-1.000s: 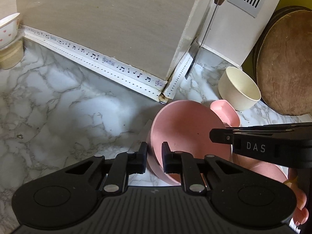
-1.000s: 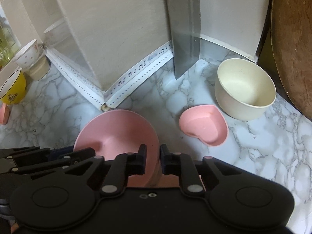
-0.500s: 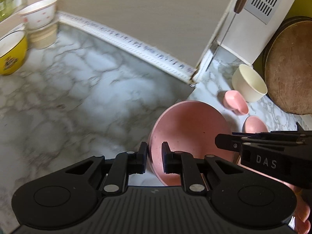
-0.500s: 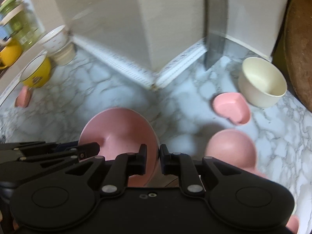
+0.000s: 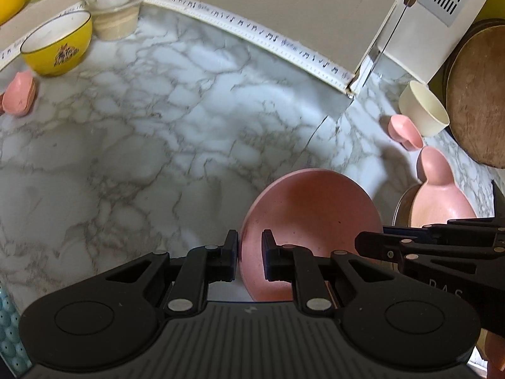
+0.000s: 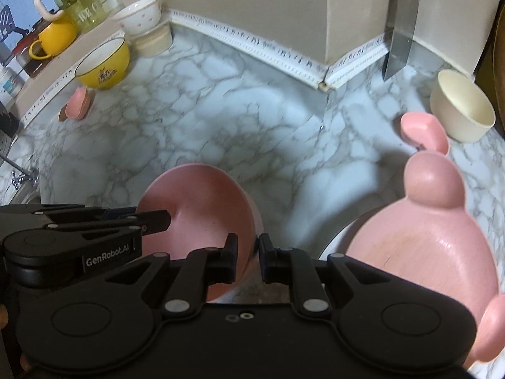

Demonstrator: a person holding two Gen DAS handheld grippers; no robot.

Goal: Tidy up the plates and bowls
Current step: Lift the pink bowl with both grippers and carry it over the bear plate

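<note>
The marble desk carries a yellow bowl at 10 o'clock. The pink bowl hangs above it, its rim pinched at opposite sides by the left gripper and right gripper fingers.

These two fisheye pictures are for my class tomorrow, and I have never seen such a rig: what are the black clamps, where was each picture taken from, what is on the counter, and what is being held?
No robot here: a person holds a two-finger clamp in each hand, with a camera on each looking along its fingers. One picture is from the left gripper, the other from the right gripper. Both are shut on opposite sides of the rim of one pink bowl, carrying it together. On the marble counter stand a yellow bowl, a cream bowl, a small heart-shaped pink dish and a pink eared plate.
</note>
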